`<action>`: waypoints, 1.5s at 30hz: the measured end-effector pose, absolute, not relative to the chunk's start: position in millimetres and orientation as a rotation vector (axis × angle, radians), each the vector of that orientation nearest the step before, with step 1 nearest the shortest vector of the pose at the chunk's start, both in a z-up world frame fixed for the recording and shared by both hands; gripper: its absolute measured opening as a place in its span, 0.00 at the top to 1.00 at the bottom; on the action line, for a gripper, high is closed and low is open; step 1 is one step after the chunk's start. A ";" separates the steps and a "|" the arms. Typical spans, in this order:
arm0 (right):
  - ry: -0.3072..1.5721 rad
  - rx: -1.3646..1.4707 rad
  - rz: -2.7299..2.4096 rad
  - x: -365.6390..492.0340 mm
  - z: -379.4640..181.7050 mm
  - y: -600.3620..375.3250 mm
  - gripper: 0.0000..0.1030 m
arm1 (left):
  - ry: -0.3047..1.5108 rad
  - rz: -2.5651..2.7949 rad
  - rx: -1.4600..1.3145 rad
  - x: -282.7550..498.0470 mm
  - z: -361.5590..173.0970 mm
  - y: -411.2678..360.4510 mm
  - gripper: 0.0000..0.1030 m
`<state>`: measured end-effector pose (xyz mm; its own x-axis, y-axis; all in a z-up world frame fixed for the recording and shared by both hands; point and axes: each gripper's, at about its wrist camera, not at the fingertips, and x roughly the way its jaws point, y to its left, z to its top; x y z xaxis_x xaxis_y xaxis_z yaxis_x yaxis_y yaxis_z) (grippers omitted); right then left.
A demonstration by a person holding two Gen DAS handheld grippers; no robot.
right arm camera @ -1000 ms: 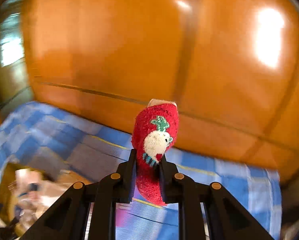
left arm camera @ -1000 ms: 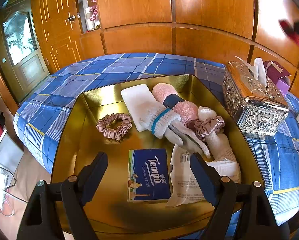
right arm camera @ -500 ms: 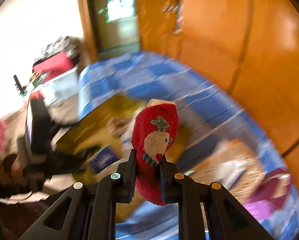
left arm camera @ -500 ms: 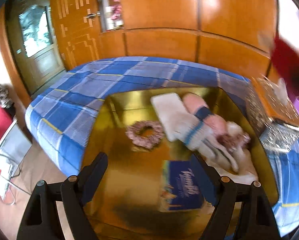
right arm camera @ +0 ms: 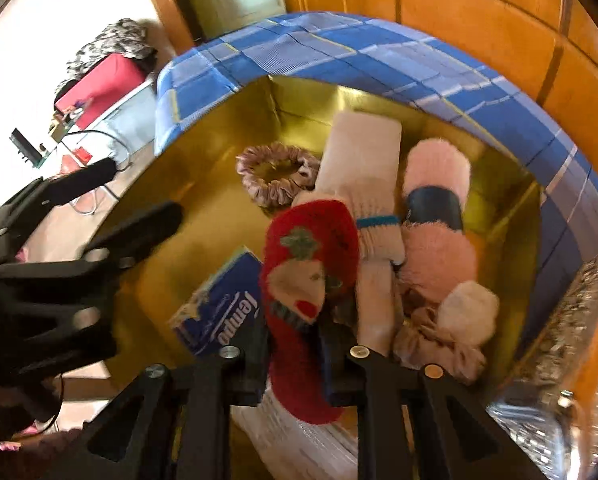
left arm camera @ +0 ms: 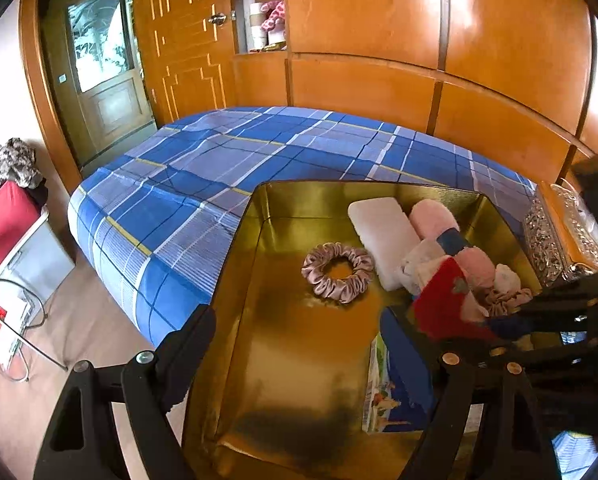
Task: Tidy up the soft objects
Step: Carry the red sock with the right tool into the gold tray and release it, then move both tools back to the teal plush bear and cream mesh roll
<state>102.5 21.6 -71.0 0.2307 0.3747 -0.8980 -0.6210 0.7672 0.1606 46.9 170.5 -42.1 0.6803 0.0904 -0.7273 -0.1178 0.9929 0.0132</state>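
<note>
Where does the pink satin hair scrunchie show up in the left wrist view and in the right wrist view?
Left wrist view: the pink satin hair scrunchie lies right of centre, on the floor of the gold metal tray.
Right wrist view: the scrunchie sits upper centre, beyond the held red fuzzy sock.
Shared landmark: the flat white pad lies immediately right of it in both.

We're in a home bedroom: a bed [left arm camera: 227, 184] under blue plaid covers, wooden wardrobe panels [left arm camera: 379, 40] behind at twelve o'clock, a door [left arm camera: 103, 80] at ten.
</note>
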 end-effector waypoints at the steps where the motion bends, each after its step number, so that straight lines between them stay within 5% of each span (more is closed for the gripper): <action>1: 1.142 -0.237 0.701 102.0 -71.7 22.1 0.77 | 0.816 0.119 -0.042 46.9 -42.5 171.7 0.17; 5: 1.157 -0.127 0.741 99.8 -67.2 11.1 0.61 | 0.811 0.127 -0.050 46.2 -42.3 172.3 0.16; 45: 0.884 -0.041 0.308 20.7 5.4 -184.0 0.59 | 0.729 -0.092 0.081 15.5 -24.1 98.3 0.16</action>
<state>20.7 -184.0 5.4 0.5930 0.2478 -0.7661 -0.2811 0.9553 0.0914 15.5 98.3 -24.1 0.7419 -0.0560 -0.6681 0.1124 0.9928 0.0415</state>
